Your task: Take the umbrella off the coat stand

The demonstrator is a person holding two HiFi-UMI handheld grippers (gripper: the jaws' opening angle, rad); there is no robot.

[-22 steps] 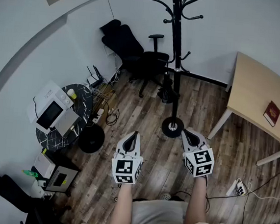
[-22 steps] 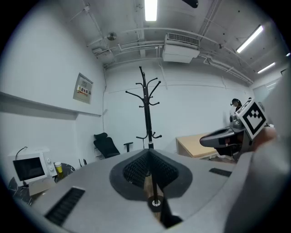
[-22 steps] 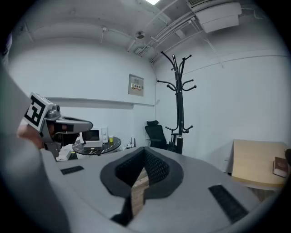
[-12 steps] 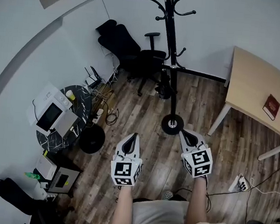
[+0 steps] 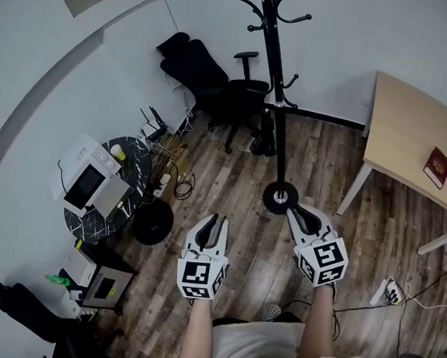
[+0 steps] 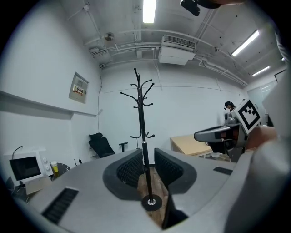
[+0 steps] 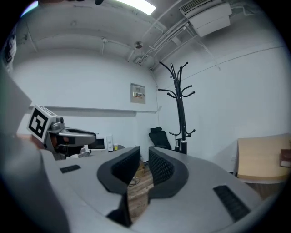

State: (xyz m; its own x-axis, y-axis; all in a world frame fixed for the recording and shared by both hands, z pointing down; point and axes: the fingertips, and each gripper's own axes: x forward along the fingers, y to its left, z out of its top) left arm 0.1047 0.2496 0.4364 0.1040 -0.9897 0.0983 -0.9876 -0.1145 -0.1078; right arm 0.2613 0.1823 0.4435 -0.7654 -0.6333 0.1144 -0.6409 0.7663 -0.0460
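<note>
the left gripper (image 5: 214,221) and the right gripper (image 5: 303,216) were held narrowly parted and empty, well short of the coat stand (image 5: 278,93), and one was judged best widened, then closed on the folded umbrella (image 5: 265,136) hung low against its pole, though how it hung was too small to be made out.

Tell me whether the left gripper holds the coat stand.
No, the left gripper has its fingers apart and empty, with the coat stand well beyond them.

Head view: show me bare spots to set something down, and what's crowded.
Bare floor between coat stand base and round black table; most of the wooden table left of the red book. Crowded: around the microwave and cables.
</note>
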